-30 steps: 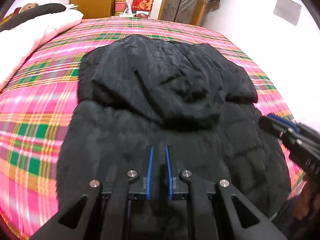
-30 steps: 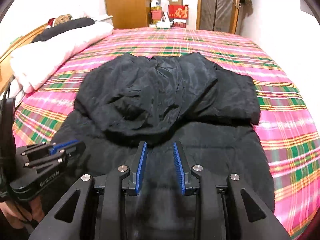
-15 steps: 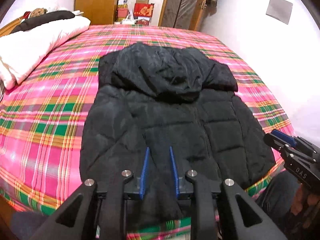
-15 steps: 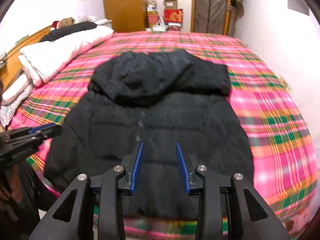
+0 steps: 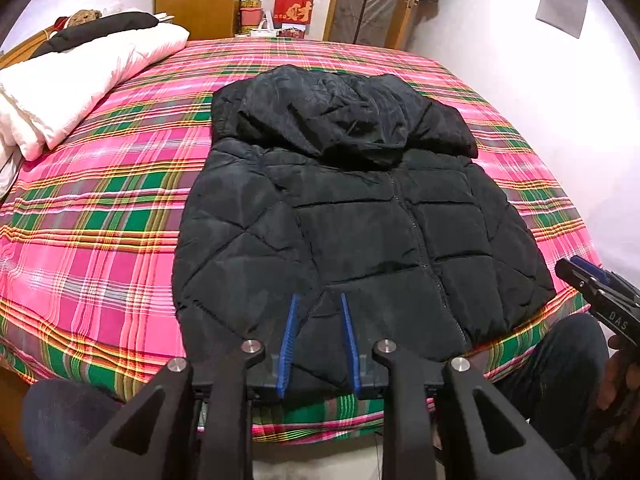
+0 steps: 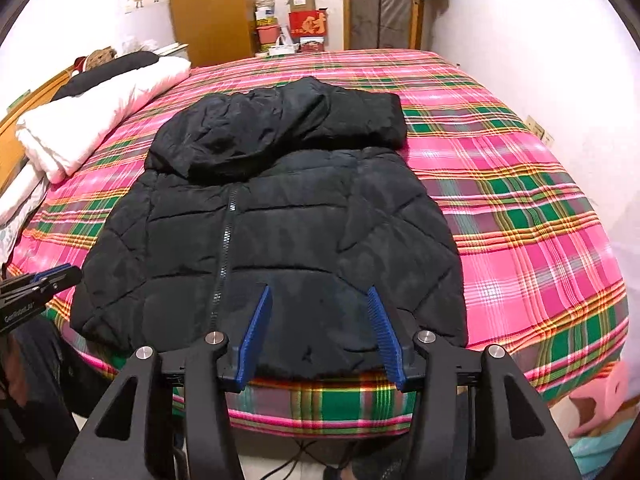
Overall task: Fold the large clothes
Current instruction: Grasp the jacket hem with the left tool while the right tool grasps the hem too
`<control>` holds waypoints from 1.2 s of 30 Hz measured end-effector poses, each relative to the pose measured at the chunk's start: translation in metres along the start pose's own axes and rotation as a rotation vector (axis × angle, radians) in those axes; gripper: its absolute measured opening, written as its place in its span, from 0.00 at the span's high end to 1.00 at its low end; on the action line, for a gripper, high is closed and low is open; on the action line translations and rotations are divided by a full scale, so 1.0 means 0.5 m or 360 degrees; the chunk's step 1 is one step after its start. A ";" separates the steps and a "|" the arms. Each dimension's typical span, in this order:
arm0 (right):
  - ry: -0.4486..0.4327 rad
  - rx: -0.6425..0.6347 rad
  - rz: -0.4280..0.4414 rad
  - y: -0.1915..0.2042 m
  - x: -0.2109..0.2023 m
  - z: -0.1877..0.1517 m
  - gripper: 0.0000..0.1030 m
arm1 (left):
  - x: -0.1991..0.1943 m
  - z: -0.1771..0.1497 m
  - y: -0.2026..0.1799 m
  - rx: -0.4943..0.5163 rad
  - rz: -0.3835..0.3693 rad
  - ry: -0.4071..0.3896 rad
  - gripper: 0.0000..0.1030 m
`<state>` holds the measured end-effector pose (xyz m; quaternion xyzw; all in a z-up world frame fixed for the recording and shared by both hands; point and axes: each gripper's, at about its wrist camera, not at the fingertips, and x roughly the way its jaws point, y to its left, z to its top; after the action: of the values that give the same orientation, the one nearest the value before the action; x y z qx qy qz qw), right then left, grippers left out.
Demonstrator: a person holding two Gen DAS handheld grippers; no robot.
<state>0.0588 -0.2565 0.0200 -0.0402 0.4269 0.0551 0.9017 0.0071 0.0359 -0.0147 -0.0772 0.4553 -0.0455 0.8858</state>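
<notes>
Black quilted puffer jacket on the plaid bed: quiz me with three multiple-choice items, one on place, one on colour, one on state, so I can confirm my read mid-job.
1. Where does the black quilted puffer jacket lie?
A. on the pink and green plaid bedspread, hem at the near bed edge
B. on the floor
C. on the white folded duvet

2. What colour are the pads of the right claw?
A. red
B. blue
C. yellow

3. What state is the left claw in?
A. shut on the jacket's hem
B. shut on a sleeve
C. open, holding nothing

Answers: 1 A, the plaid cloth shows all around the jacket, and the white folded duvet lies apart near the headboard. 2 B, both pads are blue. 3 C, a clear gap shows between the fingers, with no fabric pinched.
</notes>
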 end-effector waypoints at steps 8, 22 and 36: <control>-0.0006 -0.0031 -0.0030 0.008 -0.002 -0.004 0.51 | 0.005 0.000 0.024 -0.0049 0.0030 -0.0002 0.72; 0.0075 0.0075 -0.0044 -0.034 0.041 -0.004 0.51 | 0.047 -0.001 0.097 -0.0171 0.0100 0.0053 0.71; 0.0324 0.0552 -0.0092 -0.227 0.149 -0.008 0.42 | 0.119 0.003 0.214 -0.0378 0.0154 0.0148 0.57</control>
<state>0.1179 -0.3644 -0.0374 0.0980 0.5177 -0.0495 0.8485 0.0442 0.1322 -0.0806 -0.1571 0.5013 0.0480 0.8495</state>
